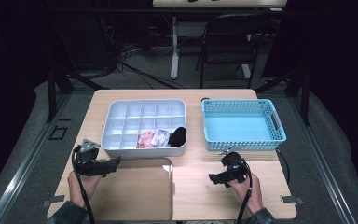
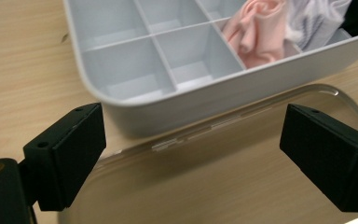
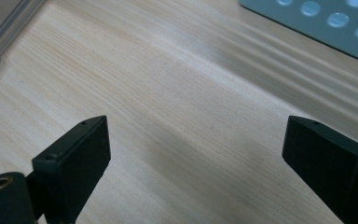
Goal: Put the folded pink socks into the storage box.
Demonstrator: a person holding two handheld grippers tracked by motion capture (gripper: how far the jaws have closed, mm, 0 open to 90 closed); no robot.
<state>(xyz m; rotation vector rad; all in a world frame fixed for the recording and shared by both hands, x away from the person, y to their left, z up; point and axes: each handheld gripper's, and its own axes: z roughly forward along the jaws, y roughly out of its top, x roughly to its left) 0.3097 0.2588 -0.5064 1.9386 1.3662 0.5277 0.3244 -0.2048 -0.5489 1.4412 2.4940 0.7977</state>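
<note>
The work in hand is the sorting of small rolled garments into a white divided organizer tray [image 1: 121,122], and three of them already sit side by side in its nearest row: a pink rolled sock [image 2: 256,30], a white striped one [image 2: 314,21] beside it, and a black one [image 1: 177,136] at the end of the row. In the left gripper view these lie ahead of the fingers and to their right, beyond the tray wall, so each piece has its own compartment and the cells straight ahead of the fingers are free for the next ones. The left gripper [image 1: 116,162] hangs low near the front left corner of the tray, with its fingers [image 2: 67,154] spread wide and nothing between them; I judge that it has let go of a piece and is now free. Directly under these fingers lies a clear plastic lid [image 2: 261,154], flat on the bench [image 1: 196,196] and just in front of the tray, probably put there so that the compartments stay reachable. The right gripper [image 1: 213,178] rests over bare wood, with its fingers [image 3: 72,161] also wide apart and empty. Ahead of them and to the right is a corner of the turquoise perforated basket [image 1: 242,123], which stands near the tray and holds nothing, so it seems there are no more garments to fetch from it.
</note>
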